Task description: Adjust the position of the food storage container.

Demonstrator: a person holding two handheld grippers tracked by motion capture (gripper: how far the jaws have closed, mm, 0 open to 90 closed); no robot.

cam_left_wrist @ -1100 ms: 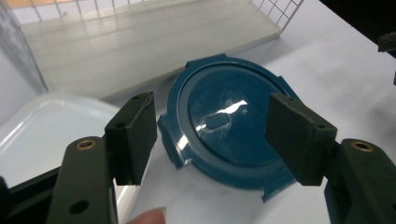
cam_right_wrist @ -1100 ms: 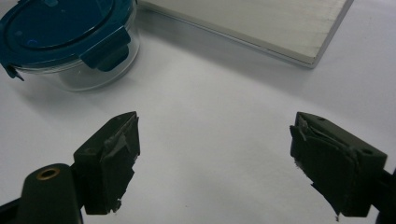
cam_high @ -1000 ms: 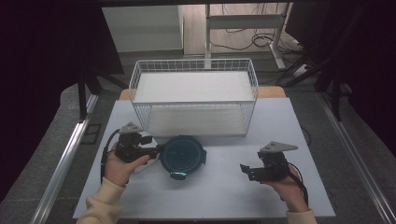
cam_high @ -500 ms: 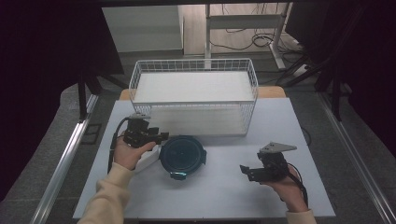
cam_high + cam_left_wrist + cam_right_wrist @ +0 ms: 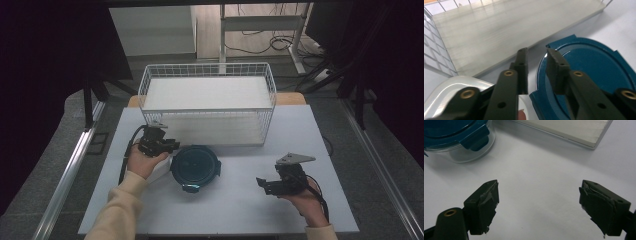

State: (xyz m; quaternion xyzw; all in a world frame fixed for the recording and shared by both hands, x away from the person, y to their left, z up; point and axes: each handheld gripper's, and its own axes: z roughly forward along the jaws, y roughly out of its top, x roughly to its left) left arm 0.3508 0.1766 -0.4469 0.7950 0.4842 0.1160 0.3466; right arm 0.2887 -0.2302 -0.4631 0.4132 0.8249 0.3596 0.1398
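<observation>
White tabletop under dim surroundings, with the left gripper (image 5: 159,143) at centre-left of the high view; its jaws have just been closing to a narrow gap, and in the left gripper view they straddle the rim of the blue lid (image 5: 584,75) without yet pressing – whether the pads touch it I cannot tell. That lid sits on a clear round container (image 5: 195,167) at mid-frame, just below the wire basket (image 5: 207,70). Likely rigid, smooth and fairly heavy if glass – best taken at the lid's edge or a latch tab (image 5: 474,141). Lower right, the right gripper (image 5: 272,186) hangs wide open, holding nothing
</observation>
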